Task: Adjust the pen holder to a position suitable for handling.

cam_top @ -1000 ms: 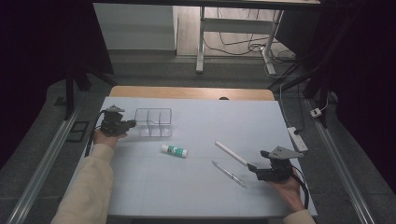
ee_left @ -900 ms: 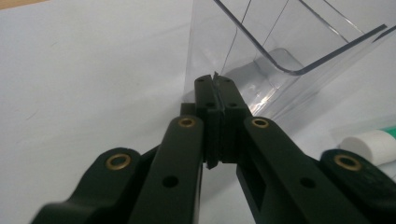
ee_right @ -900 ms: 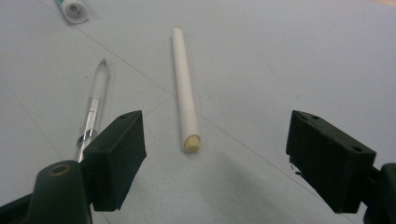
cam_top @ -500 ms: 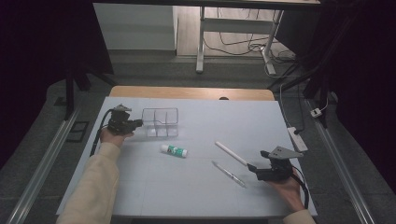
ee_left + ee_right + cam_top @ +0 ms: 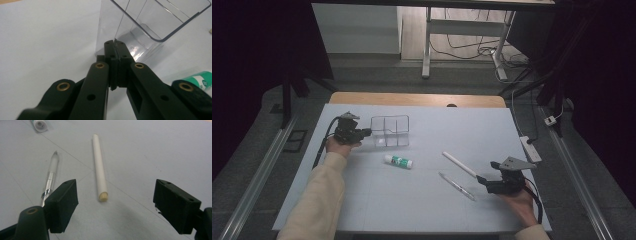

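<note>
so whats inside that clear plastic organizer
Nothing visible inside the clear organizer: both views show bare compartments through its walls. The left gripper, shut on its near wall, covers a small strip behind its jaws.

Item: clear plastic organiser box [image 5: 390, 131], open-topped, split by inner walls into compartments, all of which I see empty. It stands upright on the white worktop [image 5: 422, 200], toward my far left. My left gripper [image 5: 368, 132] has its fingers [image 5: 111, 50] pinched together on the box's left wall, at a corner edge. The glossy walls are see-through with rounded corners.
</note>
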`<action>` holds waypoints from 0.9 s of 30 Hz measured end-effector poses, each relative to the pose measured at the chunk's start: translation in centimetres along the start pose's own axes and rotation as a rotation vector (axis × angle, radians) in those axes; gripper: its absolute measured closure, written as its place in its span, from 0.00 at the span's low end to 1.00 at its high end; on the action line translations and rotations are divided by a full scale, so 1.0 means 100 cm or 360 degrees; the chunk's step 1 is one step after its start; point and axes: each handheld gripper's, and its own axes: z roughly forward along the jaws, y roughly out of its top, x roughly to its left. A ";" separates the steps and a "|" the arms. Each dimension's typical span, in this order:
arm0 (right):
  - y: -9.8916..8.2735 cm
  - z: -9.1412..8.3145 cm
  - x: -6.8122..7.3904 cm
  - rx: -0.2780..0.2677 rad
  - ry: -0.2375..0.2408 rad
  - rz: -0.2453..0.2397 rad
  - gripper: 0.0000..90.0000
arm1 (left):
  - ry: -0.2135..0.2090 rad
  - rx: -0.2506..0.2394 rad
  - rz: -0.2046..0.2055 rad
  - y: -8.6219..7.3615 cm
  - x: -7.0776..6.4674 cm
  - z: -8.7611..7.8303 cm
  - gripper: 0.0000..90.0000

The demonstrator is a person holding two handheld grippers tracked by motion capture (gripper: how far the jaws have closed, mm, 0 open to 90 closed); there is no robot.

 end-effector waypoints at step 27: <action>0.000 0.001 0.000 0.0003 0.0009 -0.0001 0.21 | -0.0030 0.0015 0.0051 0.028 -0.022 0.026 0.99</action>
